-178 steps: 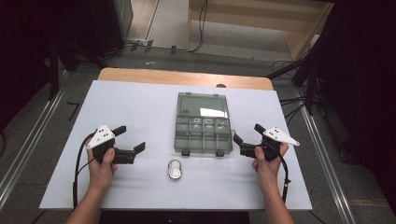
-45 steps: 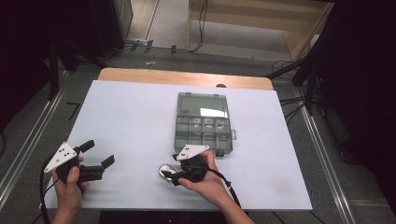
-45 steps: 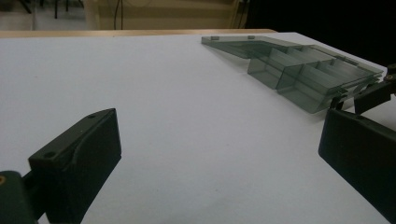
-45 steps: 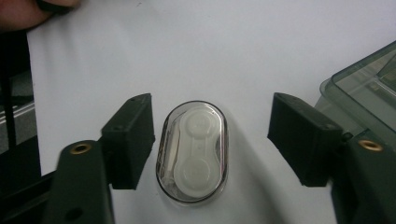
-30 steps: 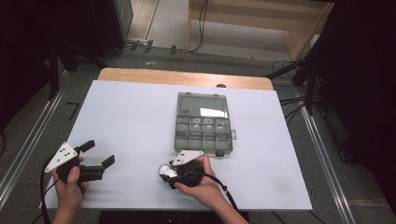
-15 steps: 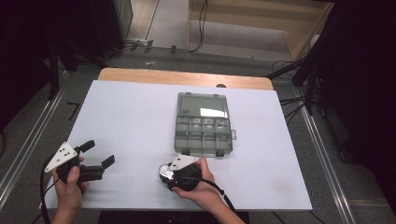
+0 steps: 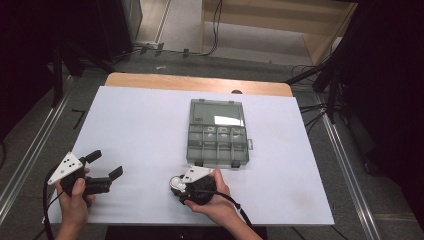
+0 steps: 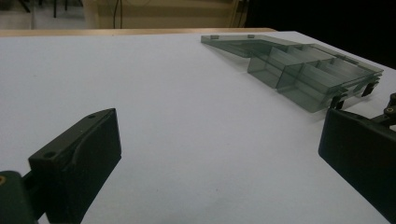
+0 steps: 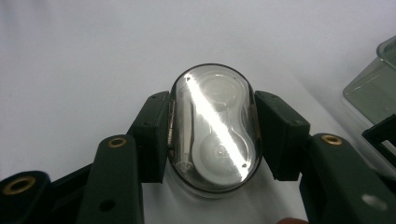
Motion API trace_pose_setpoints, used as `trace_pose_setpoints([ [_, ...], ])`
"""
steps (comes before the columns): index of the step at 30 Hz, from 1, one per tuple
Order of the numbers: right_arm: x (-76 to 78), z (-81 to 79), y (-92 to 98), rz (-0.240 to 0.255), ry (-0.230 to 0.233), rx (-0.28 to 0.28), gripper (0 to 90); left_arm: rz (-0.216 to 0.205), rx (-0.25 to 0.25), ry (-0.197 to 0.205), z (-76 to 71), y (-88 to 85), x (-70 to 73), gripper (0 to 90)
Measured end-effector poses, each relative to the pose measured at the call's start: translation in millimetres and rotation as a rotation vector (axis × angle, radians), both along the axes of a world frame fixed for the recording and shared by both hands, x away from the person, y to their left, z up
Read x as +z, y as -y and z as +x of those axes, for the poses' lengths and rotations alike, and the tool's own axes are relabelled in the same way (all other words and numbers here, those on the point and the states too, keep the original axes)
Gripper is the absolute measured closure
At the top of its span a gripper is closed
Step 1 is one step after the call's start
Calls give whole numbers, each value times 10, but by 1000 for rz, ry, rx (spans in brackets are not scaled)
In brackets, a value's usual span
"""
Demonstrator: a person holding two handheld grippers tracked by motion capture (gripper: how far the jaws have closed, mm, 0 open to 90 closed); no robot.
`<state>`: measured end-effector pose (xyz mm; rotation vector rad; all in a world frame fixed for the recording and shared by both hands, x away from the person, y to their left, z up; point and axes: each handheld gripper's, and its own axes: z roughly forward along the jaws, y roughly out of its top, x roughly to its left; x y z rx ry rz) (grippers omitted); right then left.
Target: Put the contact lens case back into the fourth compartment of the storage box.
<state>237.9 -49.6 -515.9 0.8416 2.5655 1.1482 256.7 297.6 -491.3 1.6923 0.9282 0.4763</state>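
A white table (image 7: 150,125) holds a grey see-through box (image 7: 217,132) with its lid shut; the box sits near the middle, a bit to the right; it has one big part at the far end and a row of small parts at the near end, with two dark clips on the near edge.

The right claw (image 7: 176,186) is low at the near side of the table, just in front of the box; a hand (image 7: 212,197) holds it; its two black jaws squeeze a small clear case (image 7: 175,182) from both sides; in the right claw's own view the case (image 9: 212,127) is oval and shiny, with two round cups inside and a bright streak of light across it; each jaw pad touches one long side of the case; the case rests on the table; a corner of the box (image 9: 373,88) shows at the right edge there.

The left claw (image 7: 105,167) is at the near left of the table, well apart from the box and the case; a hand (image 7: 75,192) holds it; its jaws are spread wide with nothing between them; in its own view the table (image 8: 187,116) lies bare between the two jaws, and the box (image 8: 303,70) sits farther off to the right.
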Motion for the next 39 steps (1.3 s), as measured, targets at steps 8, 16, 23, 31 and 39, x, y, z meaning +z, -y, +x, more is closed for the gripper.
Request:
trace_pose_setpoints([
  [8,36,16,49,32,-11,-7,473,2,-2,4,0,3,1,0],
  [16,115,38,119,56,2,-19,473,6,-1,3,-1,10,1,0],
  [23,192,61,196,84,9,-32,473,6,-3,6,-1,15,0,0],
  [31,250,91,273,102,14,-48,473,12,-3,6,-2,17,2,0],
  [39,315,124,363,122,23,-66,473,18,-5,6,-2,24,1,0],
])
